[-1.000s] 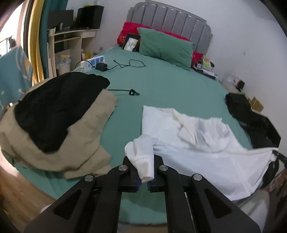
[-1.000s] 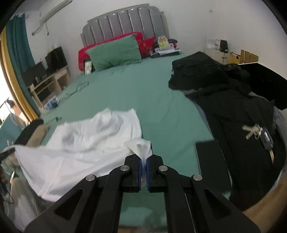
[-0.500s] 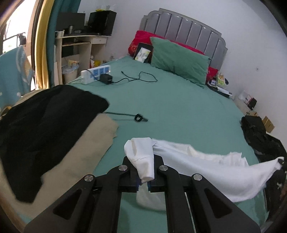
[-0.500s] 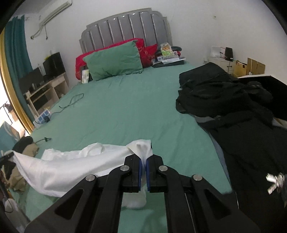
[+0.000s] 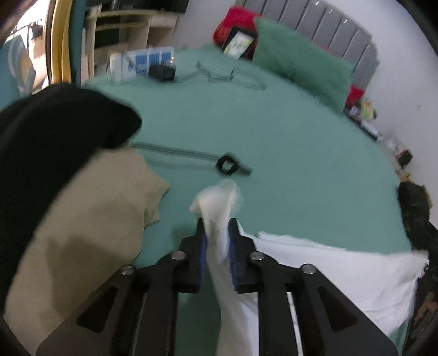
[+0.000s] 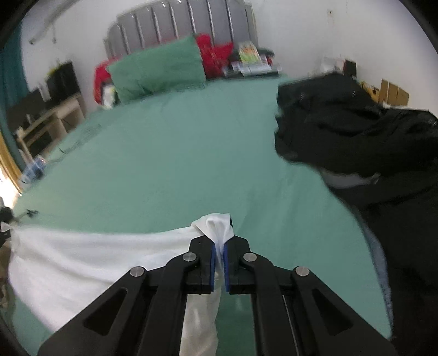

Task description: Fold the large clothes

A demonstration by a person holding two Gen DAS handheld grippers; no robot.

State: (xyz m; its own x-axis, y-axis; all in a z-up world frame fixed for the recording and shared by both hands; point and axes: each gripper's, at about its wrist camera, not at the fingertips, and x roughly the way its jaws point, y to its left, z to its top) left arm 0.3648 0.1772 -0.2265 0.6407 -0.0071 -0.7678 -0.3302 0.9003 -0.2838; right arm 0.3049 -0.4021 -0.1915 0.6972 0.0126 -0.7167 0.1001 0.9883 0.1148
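White cloth runs between my two sets of fingers, a large white garment (image 5: 336,273) stretched low over the green bed (image 5: 287,142). My left fingers (image 5: 217,227) are opening, with a bunched corner of the garment between the blue pads and a gap showing on either side of it, the tip of the fabric poking up past the pads. My right fingers (image 6: 218,243) are clenched on the opposite corner of the same garment (image 6: 82,254), the pads pressed close with a small tuft of cloth sticking out above them. From the right wrist view the fabric spreads away to the left as a wide white band lying across the near edge of the bed. Beside my left fingers lies a tan garment (image 5: 90,219) with a black one (image 5: 49,142) on top of it, and a black cable (image 5: 189,156) lies on the sheet just beyond. A heap of black clothes (image 6: 356,142) sits on the right side of the bed, and a green pillow (image 6: 158,68) leans at the grey headboard (image 6: 180,24).
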